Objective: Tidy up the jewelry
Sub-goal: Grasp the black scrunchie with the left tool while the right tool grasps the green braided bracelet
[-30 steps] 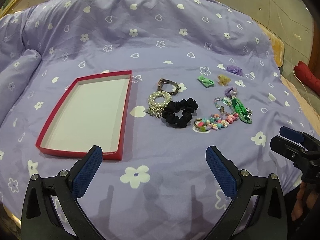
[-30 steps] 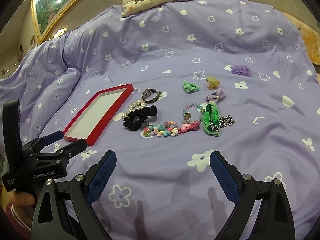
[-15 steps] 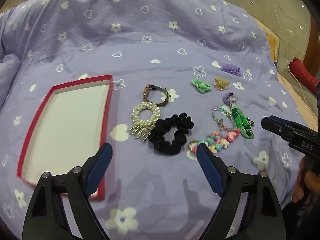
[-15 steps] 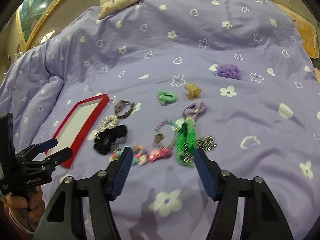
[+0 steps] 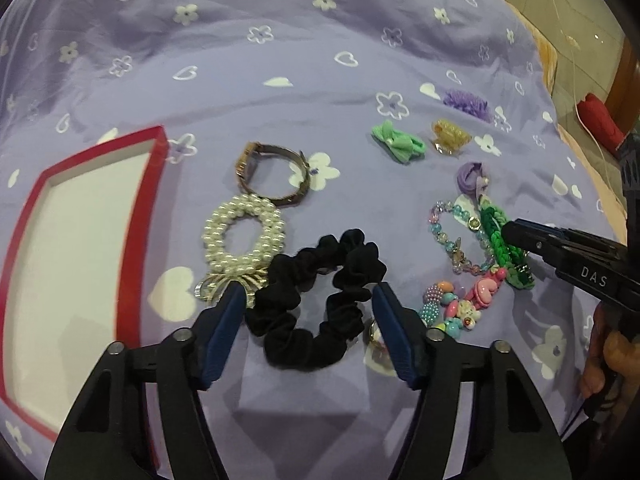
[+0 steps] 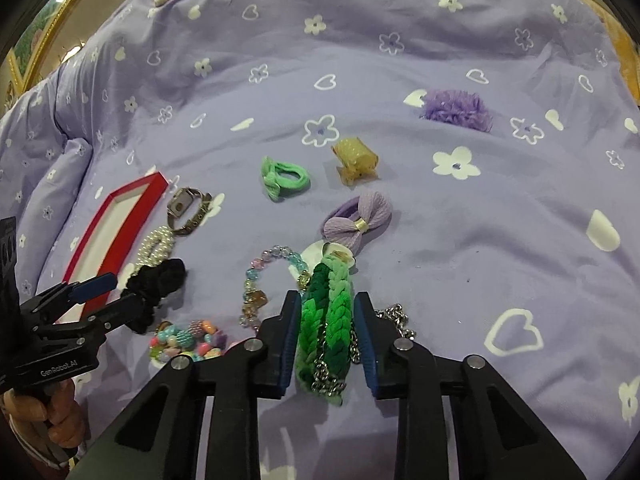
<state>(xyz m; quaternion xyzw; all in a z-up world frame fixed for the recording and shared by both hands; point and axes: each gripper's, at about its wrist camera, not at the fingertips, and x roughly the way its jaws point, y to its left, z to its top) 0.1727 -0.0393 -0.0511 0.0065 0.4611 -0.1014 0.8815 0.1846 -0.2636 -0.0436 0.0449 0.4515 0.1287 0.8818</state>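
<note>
Straddling: left hand-held gripper (image 5: 308, 308), jaws apart, one on either side of the black scrunchie (image 5: 320, 300) on the bed (image 5: 280, 40).
Right hand-held gripper (image 6: 326, 320): jaws narrowly parted around the green braided bracelet (image 6: 324, 320); whether the pads (image 6: 290, 336) touch it, cannot tell.
Red box (image 5: 136, 216): white inside, toward the bed's left edge, nothing in it.
Pearl bracelet (image 5: 244, 236): between box and scrunchie, touching the scrunchie.
Watch (image 5: 272, 176): just beyond the pearls.
Bead bracelets (image 6: 260, 280): between scrunchie and green bracelet.
Farther across the bed: green bow (image 6: 284, 178), yellow clip (image 6: 356, 158), lilac bow (image 6: 358, 220), purple pompom (image 6: 456, 110).
</note>
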